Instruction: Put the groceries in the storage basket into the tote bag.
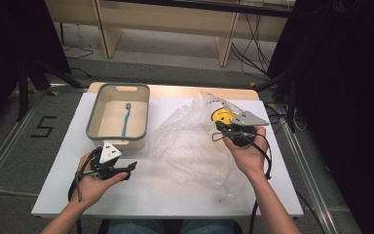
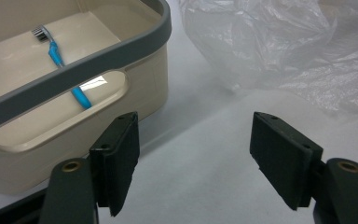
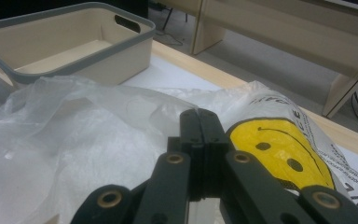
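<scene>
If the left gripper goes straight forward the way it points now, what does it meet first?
Probably bare white table first, then the edge of the clear plastic bag. The open left gripper has the beige bin just to its left; depth is hard to judge.

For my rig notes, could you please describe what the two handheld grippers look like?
Both are black. The left gripper and right gripper each carry a grey three-cornered plate on top and trail a black cable. Their jaws end in flat black rectangular pads on arms with brass-coloured rivets.
</scene>
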`<state>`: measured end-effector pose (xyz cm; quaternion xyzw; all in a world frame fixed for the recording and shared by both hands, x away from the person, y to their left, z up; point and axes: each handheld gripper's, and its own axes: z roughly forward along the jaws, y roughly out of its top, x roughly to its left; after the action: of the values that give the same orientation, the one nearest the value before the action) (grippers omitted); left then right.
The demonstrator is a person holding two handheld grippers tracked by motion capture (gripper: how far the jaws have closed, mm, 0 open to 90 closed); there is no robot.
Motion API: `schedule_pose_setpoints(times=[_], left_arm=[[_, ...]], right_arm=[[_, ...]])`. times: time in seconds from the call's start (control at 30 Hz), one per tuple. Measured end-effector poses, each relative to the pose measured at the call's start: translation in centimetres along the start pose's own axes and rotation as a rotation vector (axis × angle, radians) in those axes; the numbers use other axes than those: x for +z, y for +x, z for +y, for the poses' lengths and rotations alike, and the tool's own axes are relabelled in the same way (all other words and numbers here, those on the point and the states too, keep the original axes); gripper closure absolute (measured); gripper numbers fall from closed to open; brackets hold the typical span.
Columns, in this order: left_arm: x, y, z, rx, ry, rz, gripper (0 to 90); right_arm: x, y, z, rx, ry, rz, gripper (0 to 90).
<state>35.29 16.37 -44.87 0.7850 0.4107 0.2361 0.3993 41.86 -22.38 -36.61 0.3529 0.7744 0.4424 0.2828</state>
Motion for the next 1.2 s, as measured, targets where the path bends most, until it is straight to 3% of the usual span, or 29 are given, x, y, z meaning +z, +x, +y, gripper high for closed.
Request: schedule_pose_setpoints(times=[0.47,0.97,1.2], left_arm=[[-0.4,0.4,0.6,-0.029,-0.007,0.023,32.9],[-1.0,2.2,2.0,-0.055,-0.031,0.040,32.3],[-1.5,3.7,2.8,-0.069,-0.035,0.063,32.0]], right_arm=[[0.0,0.1,-0.1,-0.001,0.000,0.012,90.0],[-0.2,-0.2,0.0,0.007,-0.001,0.012,90.0],[0.0,-0.2,0.0,0.017,-0.001,0.021,90.0]])
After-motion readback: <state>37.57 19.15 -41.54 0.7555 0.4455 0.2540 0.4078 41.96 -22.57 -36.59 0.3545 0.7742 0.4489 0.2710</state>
